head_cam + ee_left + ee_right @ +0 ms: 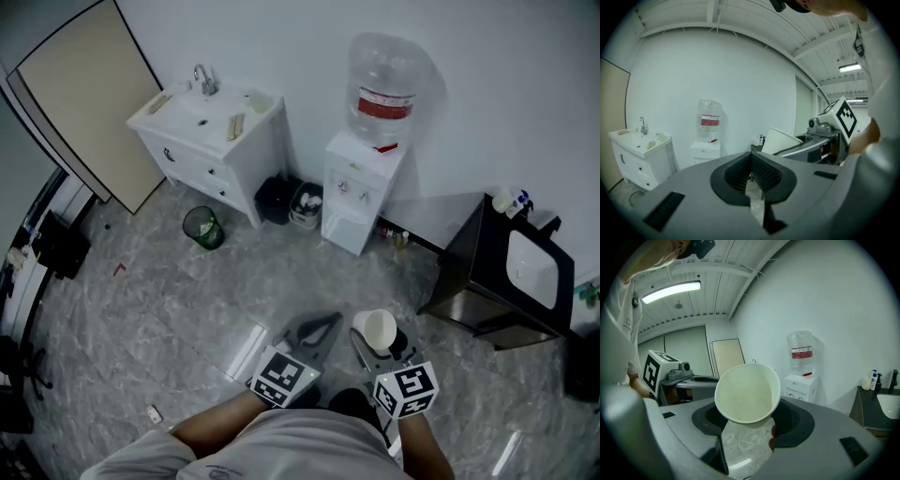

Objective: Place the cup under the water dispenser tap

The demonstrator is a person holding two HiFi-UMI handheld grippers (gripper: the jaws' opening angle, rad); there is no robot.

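A white paper cup (pixel 378 330) is tilted in my right gripper (pixel 377 345), whose jaws are shut on its lower wall; the right gripper view looks into the empty cup (pixel 747 392). The white water dispenser (pixel 359 192) stands against the far wall with a clear bottle (pixel 384 89) on top, well ahead of both grippers. It also shows in the right gripper view as the dispenser (pixel 801 386). My left gripper (pixel 317 336) is beside the right one, with its tips together and nothing held. From the left gripper view the cup (pixel 780 139) is at the right and the dispenser (pixel 705 150) is far off.
A white sink vanity (pixel 211 127) stands left of the dispenser, with a green bin (pixel 203 227) on the floor and two small bins (pixel 289 202) between them. A black cabinet with a basin (pixel 511 272) is at the right. A beige board (pixel 89 94) leans at the left.
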